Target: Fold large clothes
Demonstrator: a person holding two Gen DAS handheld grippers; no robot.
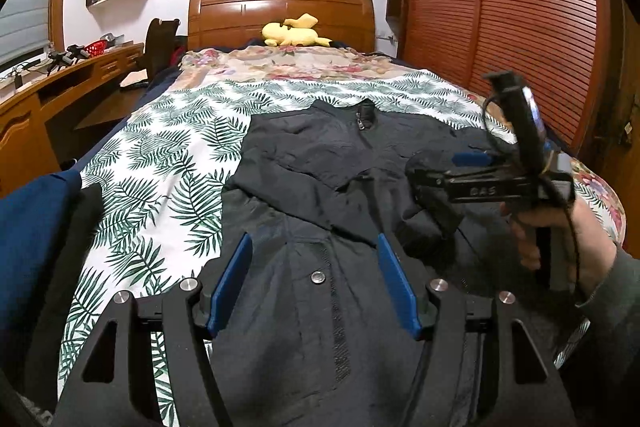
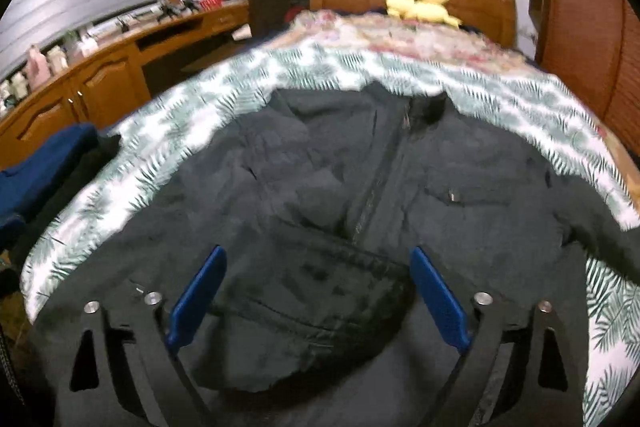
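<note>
jacket: dark zip-up jacket (image 1: 320,163) lying flat on the leaf-print bedsheet (image 1: 160,155), collar toward the headboard (image 1: 280,11), one sleeve folded across the chest

left gripper (image 1: 314,255): blue fingers spread wide, nothing in them, over the hem

right gripper (image 2: 316,271): also spread wide, over the sleeve cuff

extras: yellow plush toy (image 1: 294,31) near the headboard

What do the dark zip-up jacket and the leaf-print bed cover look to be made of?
The dark zip-up jacket looks like thin woven synthetic, perhaps nylon: matte, finely crinkled, with a metal snap. The leaf-print bed cover looks like soft printed cotton, matte, though the fibre is uncertain.
</note>
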